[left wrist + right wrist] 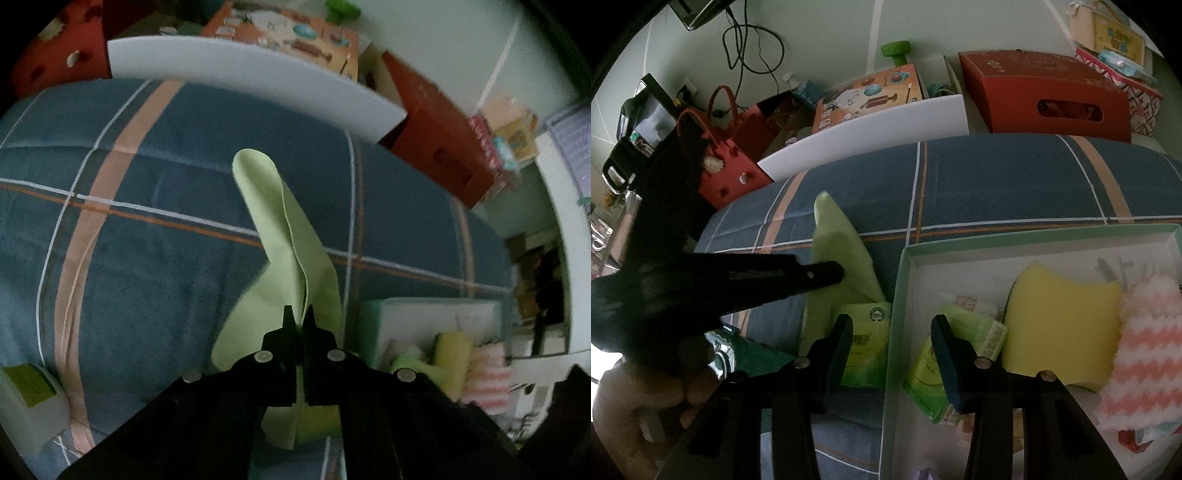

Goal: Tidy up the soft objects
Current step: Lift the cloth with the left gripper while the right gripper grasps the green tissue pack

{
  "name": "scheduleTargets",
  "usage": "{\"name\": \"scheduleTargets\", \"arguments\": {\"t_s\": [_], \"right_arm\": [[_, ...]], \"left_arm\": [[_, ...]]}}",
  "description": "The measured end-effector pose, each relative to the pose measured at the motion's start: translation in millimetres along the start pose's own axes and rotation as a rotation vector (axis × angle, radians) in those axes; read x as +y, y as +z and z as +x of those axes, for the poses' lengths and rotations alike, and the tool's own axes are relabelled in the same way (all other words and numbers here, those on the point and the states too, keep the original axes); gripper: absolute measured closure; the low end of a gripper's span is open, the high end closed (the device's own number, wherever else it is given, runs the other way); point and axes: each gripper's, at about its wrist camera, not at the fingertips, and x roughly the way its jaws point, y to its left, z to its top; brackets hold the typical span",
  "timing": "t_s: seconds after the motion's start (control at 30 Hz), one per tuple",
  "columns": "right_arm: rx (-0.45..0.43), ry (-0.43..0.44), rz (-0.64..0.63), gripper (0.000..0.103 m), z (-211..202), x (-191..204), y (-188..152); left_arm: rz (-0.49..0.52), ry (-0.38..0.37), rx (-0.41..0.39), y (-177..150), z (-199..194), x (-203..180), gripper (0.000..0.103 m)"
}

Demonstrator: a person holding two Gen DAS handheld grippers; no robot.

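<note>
Okay, my left gripper (299, 314) is pinching the light-green cloth (280, 236) just left of the box (1034, 236); lift it clear before swinging over. Right gripper (892, 325) hangs spread, empty.

A cloth (291, 254) lies on the plaid-covered bed (147, 221), left of an open box (1052, 236). In the box – a sponge (1063, 321), a striped knitted piece (1145, 343) to its right, a packet (931, 376) to its left. A second packet (866, 350) sits just outside the box wall.
</note>
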Motion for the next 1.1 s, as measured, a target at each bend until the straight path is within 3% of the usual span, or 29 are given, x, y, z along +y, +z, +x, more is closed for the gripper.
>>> {"name": "scheduleTargets", "arguments": {"t_s": [0.27,0.8,1.1], "right_arm": [[-0.003,0.001,-0.011,0.056,-1,4,0],[0.031,0.067,-0.065,0.056,14,29,-1],[0.068,0.033,-0.061,0.056,28,34,-4]], "left_arm": [[-0.104,-0.129,-0.163,-24,-48,30,0.102],[-0.163,-0.11,-0.41,-35,-131,56,0.102],[-0.214,-0.12,-0.41,-40,-138,77,0.102]]}}
